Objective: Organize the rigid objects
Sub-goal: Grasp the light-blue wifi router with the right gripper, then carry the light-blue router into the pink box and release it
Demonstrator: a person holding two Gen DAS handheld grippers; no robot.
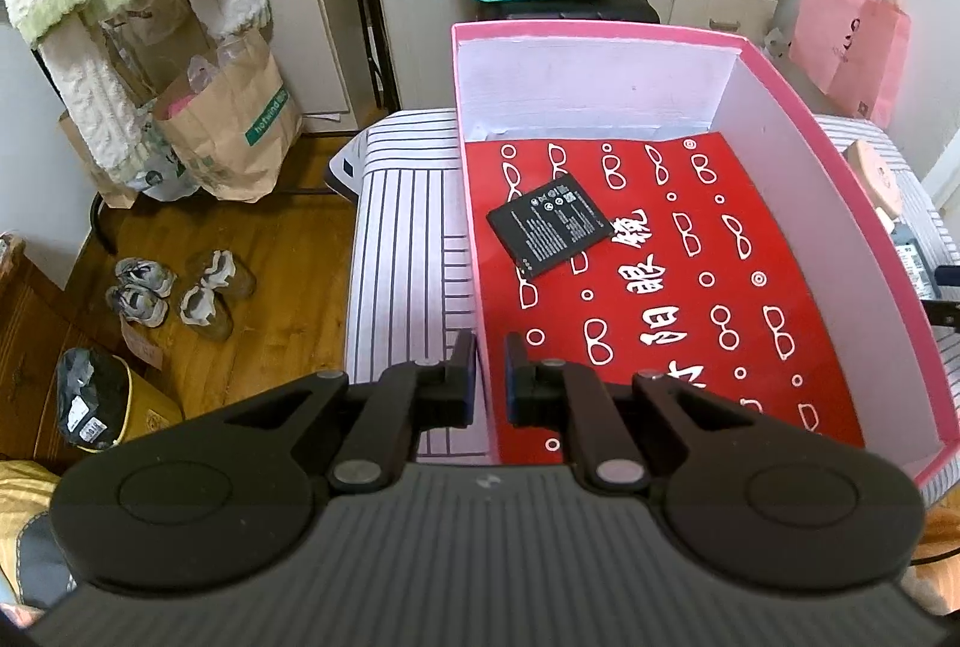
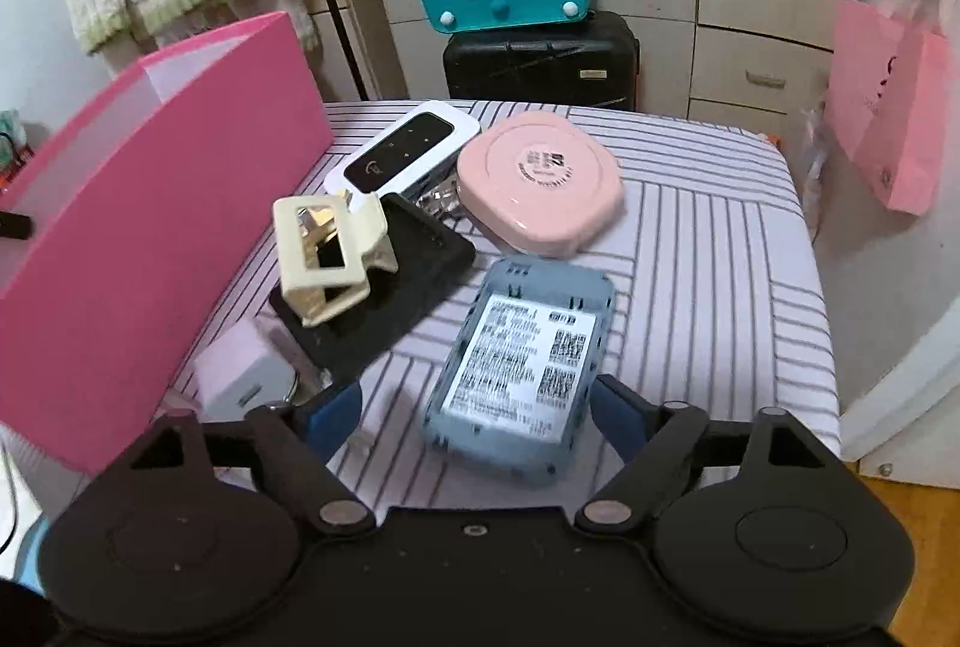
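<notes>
A: Quick pass. Left gripper is clamped on the near-left wall of the pink box, one finger outside, one inside. Only a flat black phone battery lies in it, on the red glasses-print liner.

B: Right one?

A: Right gripper is spread wide, nothing pinched. The grey-blue device shell with the printed label lies flat on the striped cloth between its fingers, pads not touching it as far as I can tell.

B: Risks?

A: The shell looks wide and low. Closing too high could make the pads slip off its rounded edges and flick it off the near edge.

B: Neighbours?

A: The cream hair claw sits on a black flat cover just beside; the pink rounded case and white pocket router lie behind. A sloppy lift could snag them.
</notes>
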